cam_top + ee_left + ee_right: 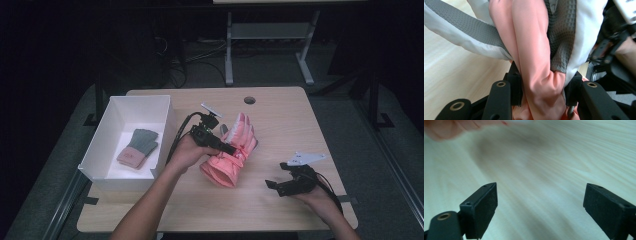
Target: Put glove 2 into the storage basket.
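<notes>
High view: the left gripper [231,148] is clamped on the pink glove [231,155] at table centre, the white box [114,176] at its nine o'clock. The right gripper [273,184], jaws apart, holds nothing at four o'clock. Only a fold is pinched, so the glove could slip free mid-carry.

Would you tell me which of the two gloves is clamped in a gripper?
The pink glove on the table, pinched by the left gripper. The grey-green glove lies untouched inside the white box.

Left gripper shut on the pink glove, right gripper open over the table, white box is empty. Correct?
Not quite: the white box isn't empty; the high view shows a grey and pink glove in it. The left gripper is shut on the pink glove; the right gripper is open.
</notes>
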A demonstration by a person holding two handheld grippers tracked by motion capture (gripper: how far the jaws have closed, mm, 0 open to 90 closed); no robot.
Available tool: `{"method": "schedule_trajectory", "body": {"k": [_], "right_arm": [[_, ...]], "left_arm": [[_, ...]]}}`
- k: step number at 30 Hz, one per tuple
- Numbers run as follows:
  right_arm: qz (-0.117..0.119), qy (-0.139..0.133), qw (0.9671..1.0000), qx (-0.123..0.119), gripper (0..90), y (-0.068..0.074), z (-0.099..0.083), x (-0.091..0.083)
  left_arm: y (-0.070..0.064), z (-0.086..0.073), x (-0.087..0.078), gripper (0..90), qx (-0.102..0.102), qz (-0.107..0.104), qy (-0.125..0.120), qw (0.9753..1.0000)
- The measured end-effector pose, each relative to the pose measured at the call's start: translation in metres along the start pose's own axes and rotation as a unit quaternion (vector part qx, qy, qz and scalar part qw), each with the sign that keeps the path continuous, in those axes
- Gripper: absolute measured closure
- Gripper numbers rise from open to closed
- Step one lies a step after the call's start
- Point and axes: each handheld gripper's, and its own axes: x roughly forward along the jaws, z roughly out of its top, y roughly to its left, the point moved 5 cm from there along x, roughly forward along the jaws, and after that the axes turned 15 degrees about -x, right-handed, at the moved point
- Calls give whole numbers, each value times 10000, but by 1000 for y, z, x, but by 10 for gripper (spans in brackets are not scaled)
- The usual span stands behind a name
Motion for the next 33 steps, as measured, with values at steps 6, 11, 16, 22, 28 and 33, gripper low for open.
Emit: {"method": "schedule_trajectory", "body": {"k": [6,11,16,22,28,33], "right_arm": [[-83,77,9999,-3,93,-2,-4,5],[-126,101,9998,66,93,-5,-6,5],[-103,129,9998,128,93,-7,-8,6],[-107,141,9997,147,93,-8,-8,6],[-108,189,9997,124,93,-7,-9,7],[-98,212,9996,172,93,-8,-9,7]], "left_arm": [[-7,6,-32,594,70,116,-120,9998],[-10,8,-60,594,64,121,-244,9996],[-11,8,-92,593,88,223,-370,9990],[-9,5,-133,592,77,399,-594,9974],[1,-1,-174,591,-19,563,-871,9946],[18,-9,-207,592,-213,691,-1185,9903]]}}
